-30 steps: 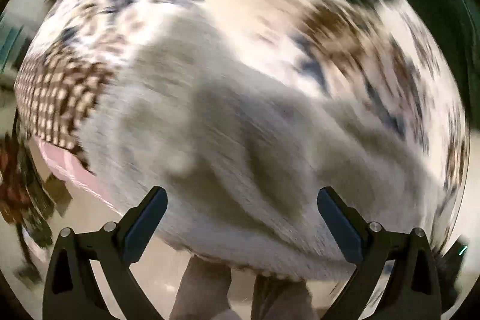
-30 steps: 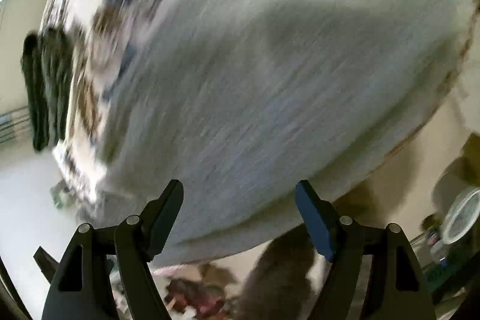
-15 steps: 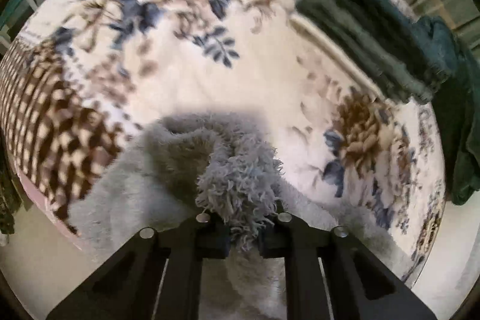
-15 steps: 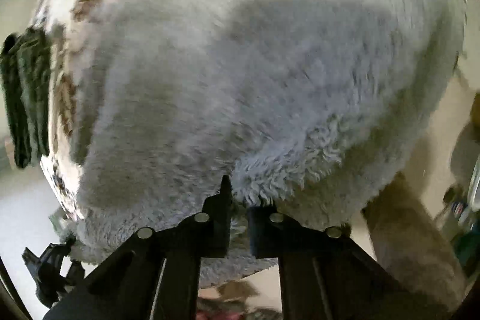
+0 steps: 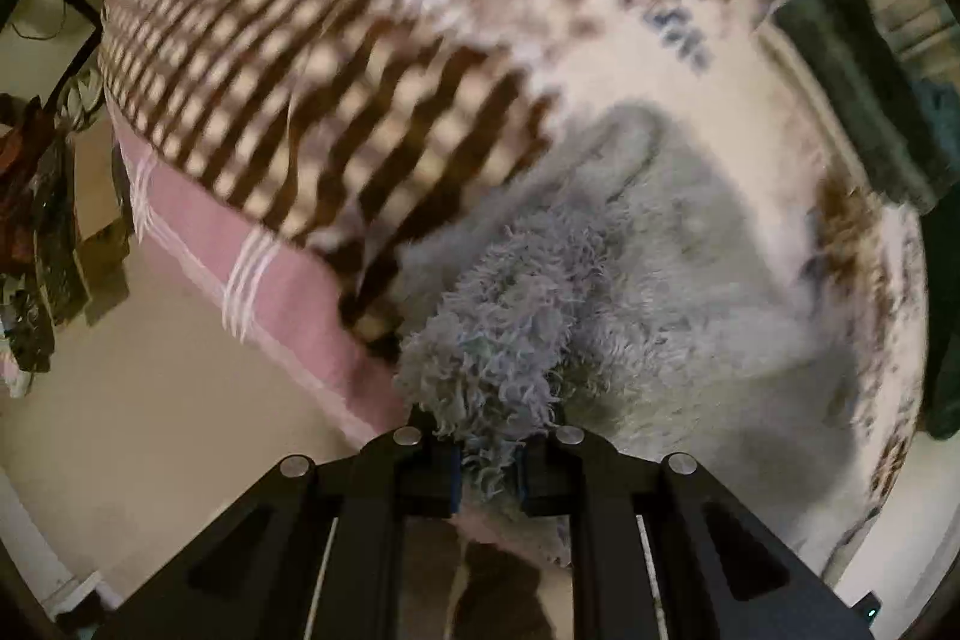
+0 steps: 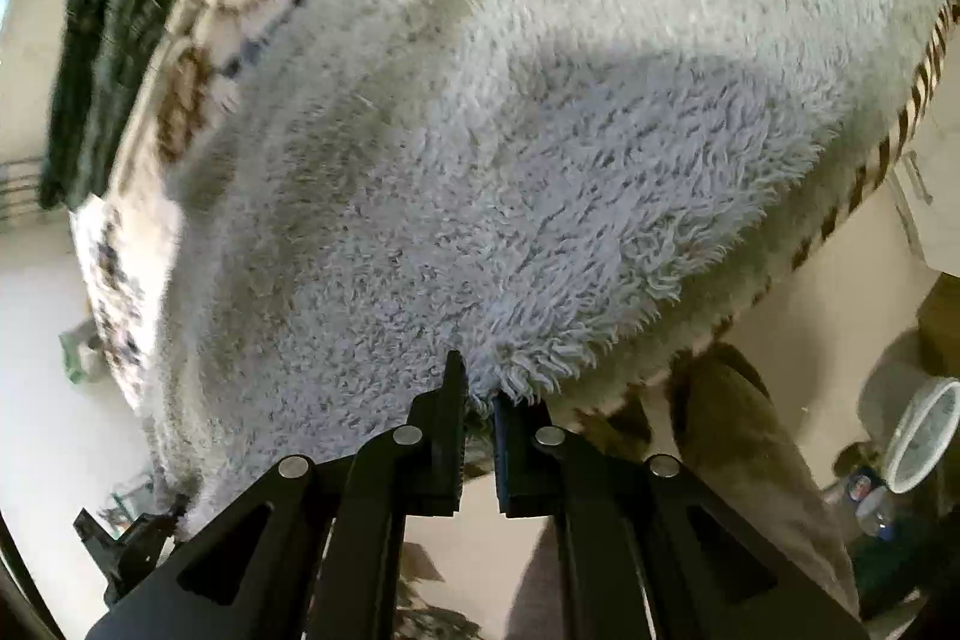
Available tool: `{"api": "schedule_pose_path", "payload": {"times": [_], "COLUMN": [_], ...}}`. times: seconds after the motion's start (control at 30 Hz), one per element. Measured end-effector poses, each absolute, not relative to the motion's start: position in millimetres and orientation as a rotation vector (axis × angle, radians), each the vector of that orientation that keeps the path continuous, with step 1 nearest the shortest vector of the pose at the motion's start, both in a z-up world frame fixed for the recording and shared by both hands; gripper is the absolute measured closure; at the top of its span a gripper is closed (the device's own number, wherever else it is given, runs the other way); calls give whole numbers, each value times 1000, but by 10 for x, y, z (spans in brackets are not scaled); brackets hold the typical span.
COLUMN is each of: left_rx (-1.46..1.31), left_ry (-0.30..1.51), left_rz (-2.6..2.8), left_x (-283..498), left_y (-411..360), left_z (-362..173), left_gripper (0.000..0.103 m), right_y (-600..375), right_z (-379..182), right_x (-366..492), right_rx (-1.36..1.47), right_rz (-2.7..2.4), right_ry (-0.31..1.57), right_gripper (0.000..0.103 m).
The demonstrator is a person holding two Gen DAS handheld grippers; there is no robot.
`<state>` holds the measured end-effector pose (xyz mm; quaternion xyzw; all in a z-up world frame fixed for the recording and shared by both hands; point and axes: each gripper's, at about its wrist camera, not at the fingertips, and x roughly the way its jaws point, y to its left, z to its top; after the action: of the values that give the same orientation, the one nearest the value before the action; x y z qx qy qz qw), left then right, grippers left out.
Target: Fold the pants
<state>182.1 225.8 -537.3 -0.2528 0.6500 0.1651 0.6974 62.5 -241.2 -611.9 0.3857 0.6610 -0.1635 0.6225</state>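
Fleece everywhere: the fluffy grey pants (image 5: 600, 292) lay spread across the bed (image 5: 252, 268), right at its near edge, on top of the floral blanket (image 5: 600, 10) that covered it. The left gripper (image 5: 487, 466) pointed down at that edge with its jaws pressed nearly together, and a thick tuft of the grey pile was pinched between the pads and bulged up above them. Beside the pants, toward the bed's corner, the blanket's brown checked border (image 5: 312, 100) hung over the pink striped sheet (image 5: 270, 292), and all of it was smeared by motion blur. In the right wrist view the pants (image 6: 540, 160) filled almost the whole picture, with a broad shadow across their middle. The right gripper (image 6: 478, 454) was clamped on the hem of the pants at the bed's edge; one dark finger (image 6: 447, 436) poked up against the pile, while the fleece sat wedged in the narrow slot between the pads. Dark green folded clothes (image 5: 864, 88) lay on the blanket at the far side of the bed from the left gripper, well apart from the pants; the right view caught the same pile (image 6: 102, 70) beyond the pants. Below the bed's edge, a person's trouser leg (image 6: 750, 460) stood on the pale floor (image 6: 48, 370), with a white bucket (image 6: 918, 436) near it.
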Motion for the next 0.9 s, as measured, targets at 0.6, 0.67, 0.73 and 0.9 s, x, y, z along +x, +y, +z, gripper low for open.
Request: {"api": "schedule_pose_path", "payload": {"times": [0.6, 0.67, 0.73, 0.9], "left_rx": [-43, -43, -25, 83], "left_ry": [1410, 1422, 1450, 1463], "left_rz": [57, -1, -57, -211], "left_x": [2172, 2245, 2343, 2503], "left_y": [518, 182, -320, -1594], "left_z": [-4737, -4827, -5000, -5229], "left_gripper": [6, 6, 6, 6], "right_y": [-3436, -4022, -4450, -5395], "right_z": [-5679, -5674, -5696, -5949], "right_x": [829, 808, 786, 742], "right_rx": [762, 677, 599, 503], "right_rz": [-414, -565, -672, -695], "right_ry": [1445, 1385, 1358, 1355], "right_gripper": [37, 37, 37, 42]}}
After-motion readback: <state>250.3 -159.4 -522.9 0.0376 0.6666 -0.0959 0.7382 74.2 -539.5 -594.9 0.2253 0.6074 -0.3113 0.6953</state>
